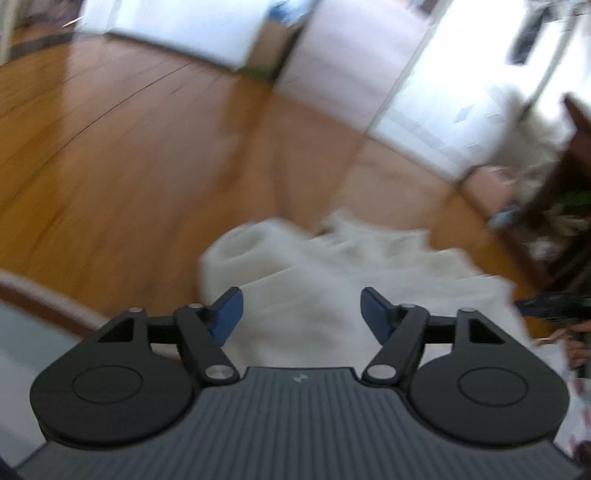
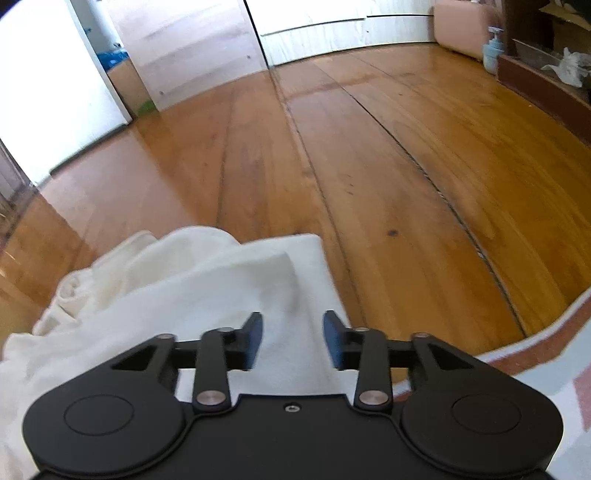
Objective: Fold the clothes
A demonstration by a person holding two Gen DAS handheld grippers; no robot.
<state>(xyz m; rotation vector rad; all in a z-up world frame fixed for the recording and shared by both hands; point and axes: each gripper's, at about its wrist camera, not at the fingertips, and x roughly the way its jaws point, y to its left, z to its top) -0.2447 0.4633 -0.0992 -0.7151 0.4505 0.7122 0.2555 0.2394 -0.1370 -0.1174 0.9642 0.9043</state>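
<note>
A crumpled white garment (image 1: 332, 273) lies on the wooden floor (image 1: 110, 147), blurred in the left wrist view. My left gripper (image 1: 301, 314) is open above its near part, with nothing between its blue pads. In the right wrist view the same white garment (image 2: 177, 280) spreads to the left and under my right gripper (image 2: 292, 339), which is open over the cloth's right edge and holds nothing. Part of the right gripper shows at the right edge of the left wrist view (image 1: 554, 306).
A rug edge (image 2: 535, 350) lies at the near right, and also shows at the left in the left wrist view (image 1: 44, 295). White cabinets (image 2: 332, 26) and a door stand at the back. A dark wooden shelf (image 2: 546, 85), a pump bottle (image 2: 493, 48) and a pink box (image 2: 461, 29) are far right.
</note>
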